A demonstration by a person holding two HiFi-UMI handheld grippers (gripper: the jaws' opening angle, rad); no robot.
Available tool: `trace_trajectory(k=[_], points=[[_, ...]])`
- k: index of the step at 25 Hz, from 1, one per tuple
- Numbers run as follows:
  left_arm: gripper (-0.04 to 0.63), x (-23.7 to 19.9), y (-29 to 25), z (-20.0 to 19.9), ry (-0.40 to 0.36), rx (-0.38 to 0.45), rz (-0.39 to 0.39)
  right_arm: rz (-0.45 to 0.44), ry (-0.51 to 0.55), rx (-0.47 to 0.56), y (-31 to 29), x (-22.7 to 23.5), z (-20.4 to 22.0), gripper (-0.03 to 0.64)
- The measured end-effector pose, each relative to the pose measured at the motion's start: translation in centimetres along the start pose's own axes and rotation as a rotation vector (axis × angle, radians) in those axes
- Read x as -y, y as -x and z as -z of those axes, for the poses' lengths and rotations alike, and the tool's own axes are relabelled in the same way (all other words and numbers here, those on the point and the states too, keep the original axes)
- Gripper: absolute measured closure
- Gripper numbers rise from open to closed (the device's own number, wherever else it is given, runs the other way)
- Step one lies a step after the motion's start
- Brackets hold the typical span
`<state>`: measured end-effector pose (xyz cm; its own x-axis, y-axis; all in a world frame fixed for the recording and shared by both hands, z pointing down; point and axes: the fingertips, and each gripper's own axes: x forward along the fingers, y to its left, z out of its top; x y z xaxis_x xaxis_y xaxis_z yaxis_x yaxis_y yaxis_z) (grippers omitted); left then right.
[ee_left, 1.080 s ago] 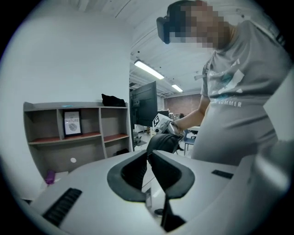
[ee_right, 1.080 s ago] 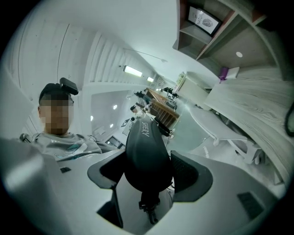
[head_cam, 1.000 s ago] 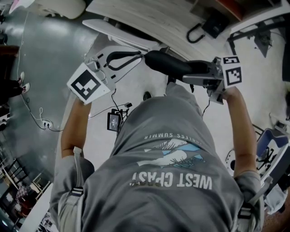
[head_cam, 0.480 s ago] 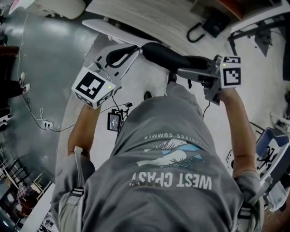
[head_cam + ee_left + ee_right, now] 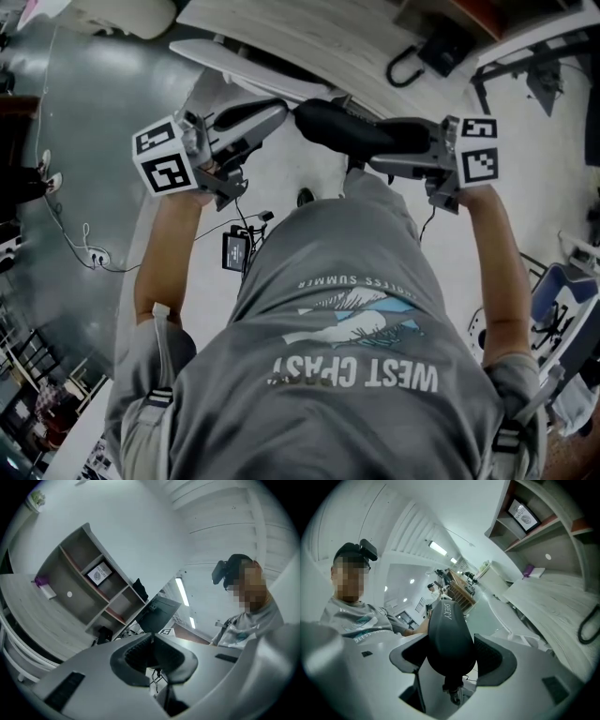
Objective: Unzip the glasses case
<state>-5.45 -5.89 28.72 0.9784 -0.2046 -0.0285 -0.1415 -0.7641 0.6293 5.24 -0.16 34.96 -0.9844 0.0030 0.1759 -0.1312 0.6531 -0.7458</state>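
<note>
Shirt point(image 5: 347, 356) comes first, grey with pale print, filling the near part of the head view, with my two forearms reaching out on either side of it.

At the end of my right forearm, the right gripper point(image 5: 380, 145) points left across the scene. Its jaws stand wide and clamp the glasses case point(image 5: 328, 124), one pad on each flank. From the right gripper view, the black case point(image 5: 446, 630) rises straight out between the jaws of that gripper point(image 5: 451, 654), its rounded body filling the gap, and a small dark piece hangs from its near end.

The case lies roughly level, held up off the floor – its right end in that grip, its left end free.

My left gripper point(image 5: 277, 109) points right, its tips just beside the free left end of the case; I cannot tell whether they touch it. Its jaws have just been closing, and in the left gripper view the pads of the left gripper point(image 5: 151, 638) meet at the tip with nothing visible between them.

Farther down, a small black device point(image 5: 234, 251) lies on the pale floor point(image 5: 300, 178). Beyond the case runs a light wooden table point(image 5: 309, 37), with a black U-shaped item point(image 5: 403, 67) on it to the far right.
</note>
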Motion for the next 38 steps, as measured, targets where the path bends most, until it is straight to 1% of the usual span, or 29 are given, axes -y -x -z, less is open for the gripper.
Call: trace_trajectory(k=[3, 5, 8, 10, 11, 16, 20, 23, 26, 29, 31, 34, 36, 38], points=[[0.578, 0.2, -0.3, -0.4, 0.033, 0.024, 0.031, -0.029, -0.007, 0.001, -0.1, -0.3, 0.2, 0.307], [0.578, -0.1, -0.6, -0.5, 0.036, 0.031, 0.028, -0.034, 0.006, -0.001, -0.2, -0.5, 0.2, 0.307], [0.574, -0.5, -0.8, -0.6, 0.015, 0.028, -0.004, -0.022, 0.030, 0.019, 0.0, -0.6, 0.0, 0.307], [0.573, -1.0, -0.8, -0.4, -0.015, 0.006, -0.040, -0.008, 0.055, 0.021, 0.0, -0.7, -0.2, 0.307], [0.561, -1.2, -0.8, -0.3, -0.028, -0.006, -0.057, 0.003, 0.069, 0.016, 0.0, -0.7, -0.3, 0.307], [0.508, -1.6, -0.7, 0.1, -0.040, -0.032, -0.090, 0.101, 0.163, -0.028, -0.2, -0.3, -0.2, 0.307], [0.427, -2.0, -0.6, 0.5, -0.059, -0.068, -0.122, 0.244, 0.301, -0.113, -0.3, 0.6, 0.1, 0.306], [0.405, -1.8, -0.7, 1.1, -0.092, -0.106, -0.124, 0.322, 0.367, -0.153, -0.4, 1.3, 0.0, 0.307], [0.405, -2.2, -0.7, 1.7, -0.123, -0.141, -0.152, 0.374, 0.423, -0.169, -0.4, 1.6, -0.5, 0.307], [0.405, -2.7, -0.8, 2.0, -0.131, -0.150, -0.183, 0.424, 0.493, -0.207, -0.6, 1.4, -0.7, 0.307], [0.405, -3.1, -0.8, 2.1, -0.122, -0.150, -0.196, 0.442, 0.535, -0.233, -0.8, 1.3, -0.5, 0.305], [0.408, -3.7, -0.7, 2.2, -0.078, -0.143, -0.199, 0.461, 0.589, -0.260, -1.1, 1.1, -0.4, 0.306], [0.440, -3.8, -0.6, 2.2, -0.036, -0.127, -0.179, 0.479, 0.624, -0.272, -1.3, 1.1, -0.6, 0.306], [0.509, -3.4, -0.5, 2.1, 0.004, -0.102, -0.138, 0.493, 0.645, -0.279, -1.4, 1.1, -0.8, 0.305]])
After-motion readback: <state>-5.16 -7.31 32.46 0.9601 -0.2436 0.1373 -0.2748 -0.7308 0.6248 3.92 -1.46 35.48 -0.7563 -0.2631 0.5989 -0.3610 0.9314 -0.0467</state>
